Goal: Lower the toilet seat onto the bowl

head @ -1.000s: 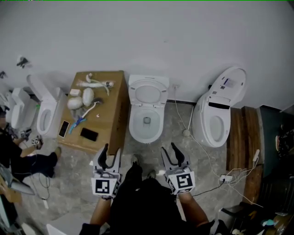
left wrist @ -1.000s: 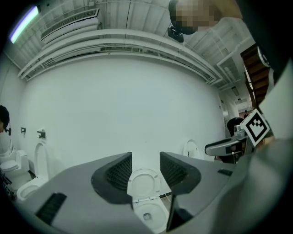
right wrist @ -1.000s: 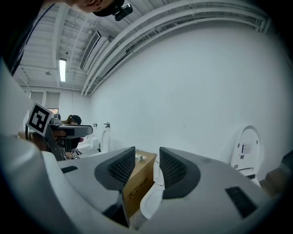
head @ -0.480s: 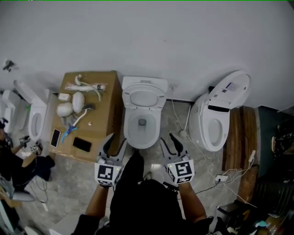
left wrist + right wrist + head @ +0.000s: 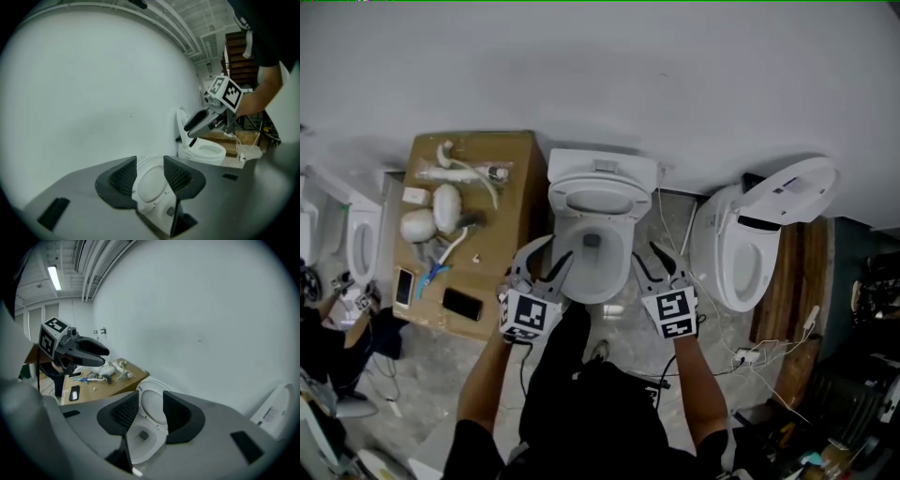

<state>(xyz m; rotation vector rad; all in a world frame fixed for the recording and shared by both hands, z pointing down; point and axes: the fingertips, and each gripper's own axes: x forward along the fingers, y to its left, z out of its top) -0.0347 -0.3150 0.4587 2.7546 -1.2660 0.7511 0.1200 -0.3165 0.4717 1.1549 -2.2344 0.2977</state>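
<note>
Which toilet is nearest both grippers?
The middle toilet, right beside the wooden table: the left gripper and right gripper flank it.

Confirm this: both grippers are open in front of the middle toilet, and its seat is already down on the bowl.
The seat is not down: it stands raised, off the bowl, as the right gripper view shows. The left gripper and right gripper are indeed open in front of it.
</note>
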